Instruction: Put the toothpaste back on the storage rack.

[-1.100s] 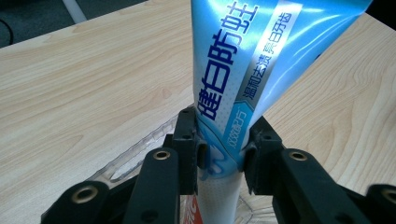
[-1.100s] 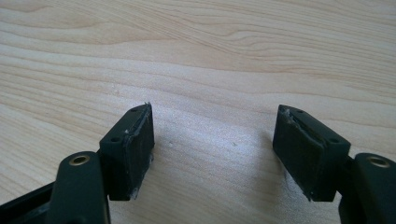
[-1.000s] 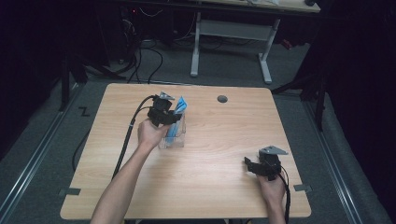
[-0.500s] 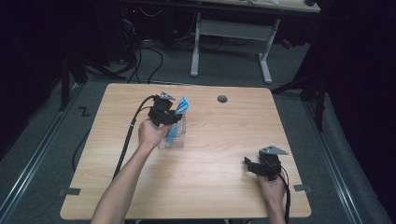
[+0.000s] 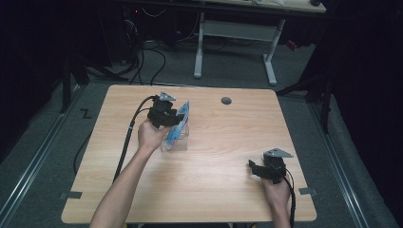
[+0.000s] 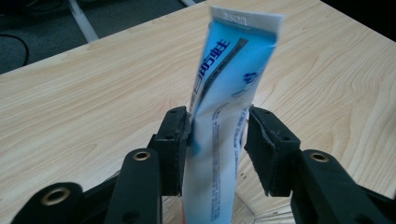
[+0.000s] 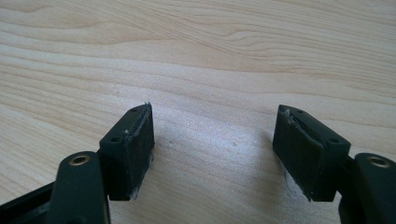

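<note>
A blue and white toothpaste tube [image 6: 233,93] stands upright in a clear plastic container [image 5: 175,141] left of the table's middle. My left gripper [image 6: 217,140] is around the tube's upper part, and its jaws have just been opening. The left pad [image 6: 180,140] still touches the tube, while a gap shows at the right pad [image 6: 266,144]. From above, the left gripper [image 5: 177,116] sits beside the tube [image 5: 184,111]. My right gripper [image 7: 215,140] rests low over bare wood, open with nothing between its jaws. In the high view the right gripper [image 5: 252,166] is near the front right corner.
The wooden table [image 5: 228,137] has a round cable hole [image 5: 226,100] near its far edge. A black cable [image 5: 130,137] trails from the left gripper off the table's left side. Beyond the table stand a white desk frame [image 5: 233,33] and dark floor.
</note>
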The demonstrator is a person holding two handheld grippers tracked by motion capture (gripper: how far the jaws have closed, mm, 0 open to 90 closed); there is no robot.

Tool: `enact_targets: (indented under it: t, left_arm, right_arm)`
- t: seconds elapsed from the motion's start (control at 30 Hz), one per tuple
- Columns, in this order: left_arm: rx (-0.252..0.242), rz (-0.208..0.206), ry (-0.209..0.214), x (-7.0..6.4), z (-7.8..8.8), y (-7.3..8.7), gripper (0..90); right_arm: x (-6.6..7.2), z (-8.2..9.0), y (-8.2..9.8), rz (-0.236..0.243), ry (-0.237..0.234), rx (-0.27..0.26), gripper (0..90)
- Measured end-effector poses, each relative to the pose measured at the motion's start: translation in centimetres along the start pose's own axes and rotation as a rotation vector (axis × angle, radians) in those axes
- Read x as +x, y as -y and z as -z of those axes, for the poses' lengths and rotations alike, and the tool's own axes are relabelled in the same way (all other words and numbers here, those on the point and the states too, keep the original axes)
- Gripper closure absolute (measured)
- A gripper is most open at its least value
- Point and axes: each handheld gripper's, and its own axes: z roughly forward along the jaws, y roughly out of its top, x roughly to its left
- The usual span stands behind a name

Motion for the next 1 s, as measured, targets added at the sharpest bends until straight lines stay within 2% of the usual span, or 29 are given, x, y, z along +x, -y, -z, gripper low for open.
enact_targets:
  t: [0.4, 0.7, 1.0]
  left_arm:
    - [-0.035, -0.006, -0.017, 0.1, 1.4, 0.0, 55.4]
    - [-0.058, 0.014, -0.032, 0.9, 2.4, 0.6, 55.0]
    - [-0.080, 0.018, -0.038, 1.3, 3.4, 1.0, 54.8]
  right_arm:
    - [0.0, 0.0, 0.0, 0.000, 0.000, 0.000, 29.3]
    - [0.0, 0.0, 0.0, 0.000, 0.000, 0.000, 29.3]
    - [0.0, 0.0, 0.0, 0.000, 0.000, 0.000, 29.3]
